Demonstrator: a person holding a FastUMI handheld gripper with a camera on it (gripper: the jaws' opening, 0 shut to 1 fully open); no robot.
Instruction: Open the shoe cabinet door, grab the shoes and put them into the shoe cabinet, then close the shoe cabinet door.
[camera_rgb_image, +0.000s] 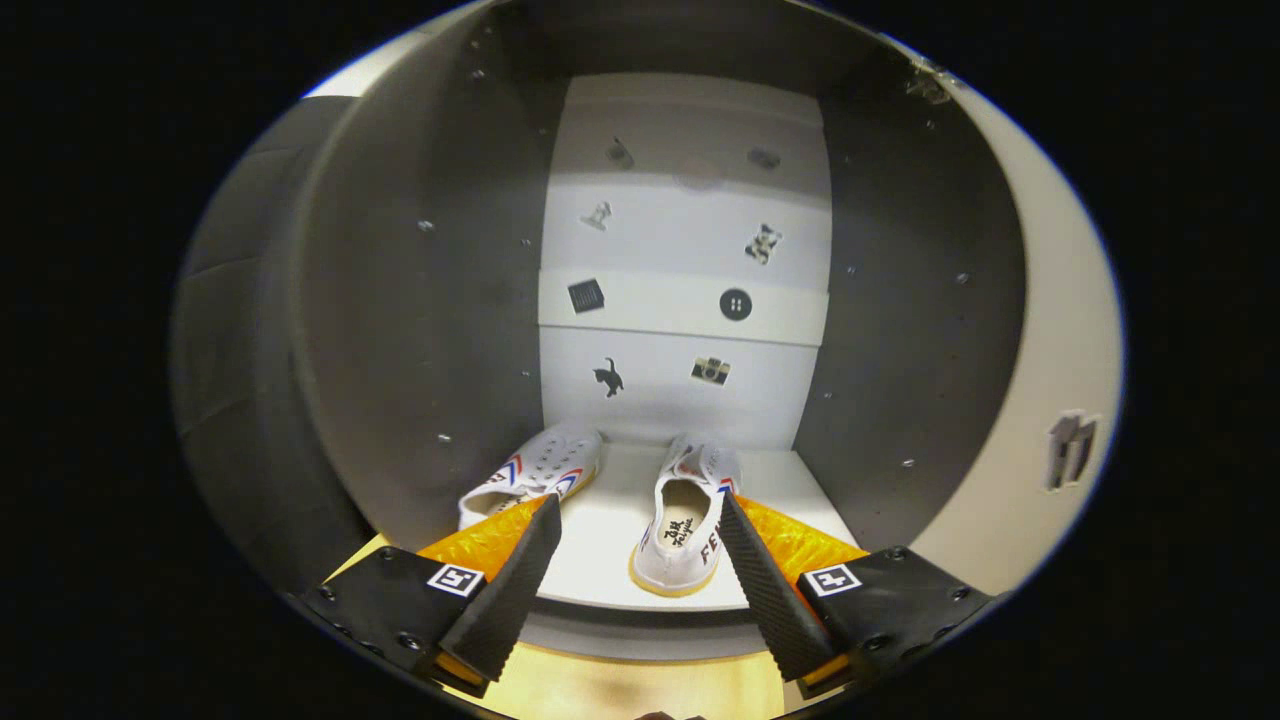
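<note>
Inside the shoe cabinet (400, 330), both shoes sat on the bottom shelf (600, 560): left shoe (535, 475) far-left, right shoe (685, 535) w/ heel near the shelf's front edge. Gripper (637, 540) fingers were spread wide, empty, right one just beside the right shoe's heel. Risk: pulling back could snag that heel and drag it out. Door (1040, 420) at right partly cut off; left shoe's heel hidden by left finger.

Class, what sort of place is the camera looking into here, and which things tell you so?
Probably the inside of an open shoe cabinet: two white shoes sit on its pale shelf, dark side walls close it in, and the open gripper points inward.
</note>
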